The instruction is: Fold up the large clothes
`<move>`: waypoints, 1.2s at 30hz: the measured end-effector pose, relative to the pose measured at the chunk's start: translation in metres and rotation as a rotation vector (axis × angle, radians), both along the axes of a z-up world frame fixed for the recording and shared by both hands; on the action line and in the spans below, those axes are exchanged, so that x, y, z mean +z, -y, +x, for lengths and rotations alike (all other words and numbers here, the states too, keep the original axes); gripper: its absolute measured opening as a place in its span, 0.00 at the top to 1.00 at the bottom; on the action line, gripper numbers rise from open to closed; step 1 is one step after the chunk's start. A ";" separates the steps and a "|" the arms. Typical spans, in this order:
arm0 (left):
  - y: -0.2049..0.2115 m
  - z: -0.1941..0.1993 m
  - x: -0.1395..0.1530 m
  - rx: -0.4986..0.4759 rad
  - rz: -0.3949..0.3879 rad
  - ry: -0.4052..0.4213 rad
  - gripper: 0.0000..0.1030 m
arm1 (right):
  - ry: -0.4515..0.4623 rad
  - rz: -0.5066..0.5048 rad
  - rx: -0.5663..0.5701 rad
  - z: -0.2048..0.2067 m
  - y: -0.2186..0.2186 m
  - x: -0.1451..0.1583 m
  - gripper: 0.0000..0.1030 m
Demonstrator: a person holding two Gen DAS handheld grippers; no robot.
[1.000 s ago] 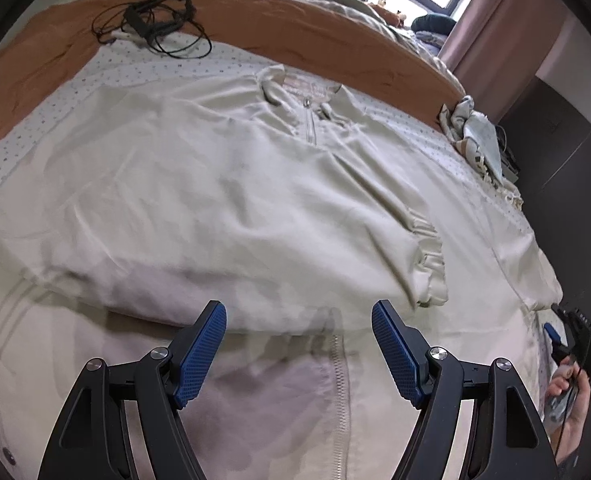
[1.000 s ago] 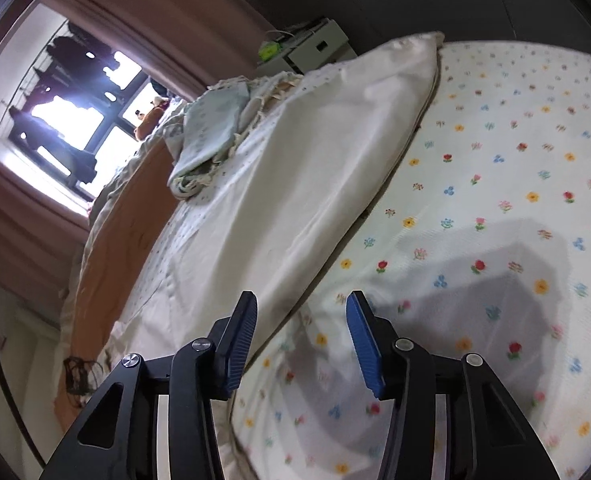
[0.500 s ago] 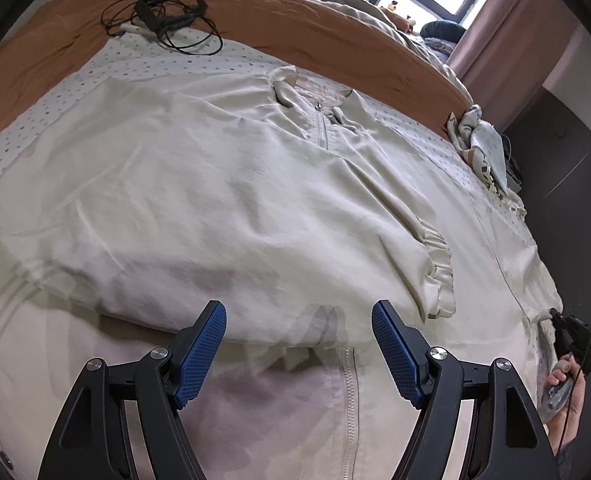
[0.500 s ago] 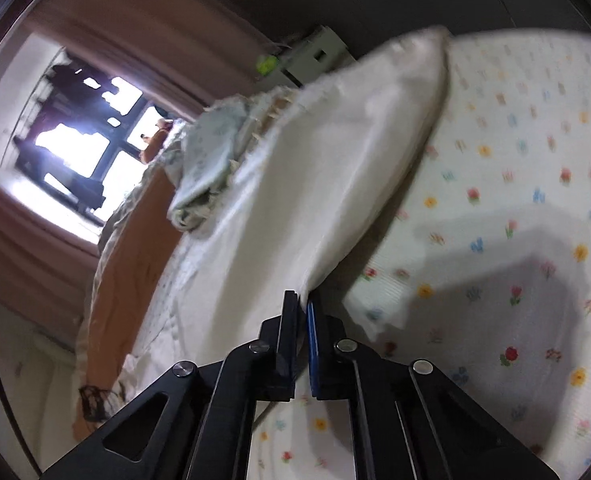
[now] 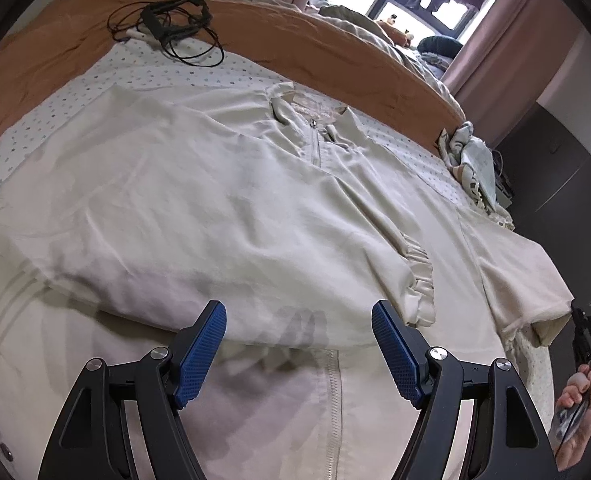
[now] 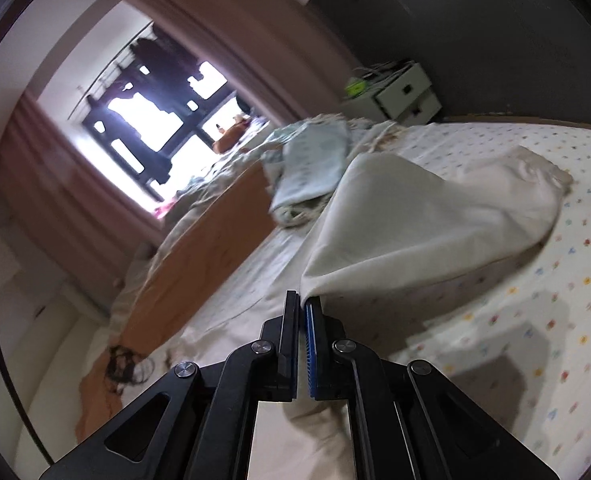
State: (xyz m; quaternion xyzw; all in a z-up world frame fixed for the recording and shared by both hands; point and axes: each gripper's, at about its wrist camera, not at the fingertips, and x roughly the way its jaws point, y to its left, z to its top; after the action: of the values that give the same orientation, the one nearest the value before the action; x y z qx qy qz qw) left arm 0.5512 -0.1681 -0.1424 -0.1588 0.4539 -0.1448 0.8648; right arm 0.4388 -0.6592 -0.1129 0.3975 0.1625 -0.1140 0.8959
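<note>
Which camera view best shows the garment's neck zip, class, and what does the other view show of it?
The left wrist view: the neck zip runs down from the collar of the cream garment, lit and unobstructed. The right wrist view shows no zip at all, only a lifted sleeve of the garment pinched in the shut right gripper.

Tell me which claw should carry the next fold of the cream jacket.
Right. The right claw is shut on the cream jacket at its sleeve and has it lifted; the left claw hangs open, holding nothing.
</note>
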 end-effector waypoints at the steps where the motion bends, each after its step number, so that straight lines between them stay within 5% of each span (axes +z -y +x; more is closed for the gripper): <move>1: 0.000 0.000 0.001 -0.002 -0.001 0.001 0.26 | -0.005 0.005 0.023 0.002 -0.007 0.000 0.95; 13: 0.004 -0.004 0.008 0.005 -0.036 0.005 0.26 | -0.058 0.058 0.256 0.054 -0.084 -0.017 0.95; 18: 0.009 -0.008 0.013 0.001 -0.044 0.008 0.26 | -0.195 0.095 0.284 0.071 -0.100 -0.036 0.92; 20: 0.010 -0.009 0.016 -0.002 -0.049 0.008 0.26 | -0.200 0.140 0.298 0.066 -0.097 -0.040 0.76; 22: 0.010 -0.011 0.019 -0.006 -0.052 0.013 0.26 | -0.185 0.172 0.257 0.049 -0.086 -0.040 0.35; 23: 0.010 -0.013 0.021 -0.006 -0.052 0.019 0.26 | -0.176 0.169 0.233 0.043 -0.086 -0.038 0.30; 28: 0.008 -0.016 0.025 -0.011 -0.031 0.034 0.26 | -0.138 0.205 0.051 -0.001 -0.047 -0.038 0.29; 36: -0.010 -0.008 0.016 0.029 -0.019 0.024 0.26 | -0.234 0.256 -0.114 -0.025 0.002 -0.075 0.30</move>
State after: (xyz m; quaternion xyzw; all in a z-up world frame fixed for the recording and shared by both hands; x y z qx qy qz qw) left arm 0.5434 -0.1581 -0.1265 -0.1718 0.4396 -0.1383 0.8707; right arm 0.4140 -0.6613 -0.1883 0.5010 0.2559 -0.1886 0.8049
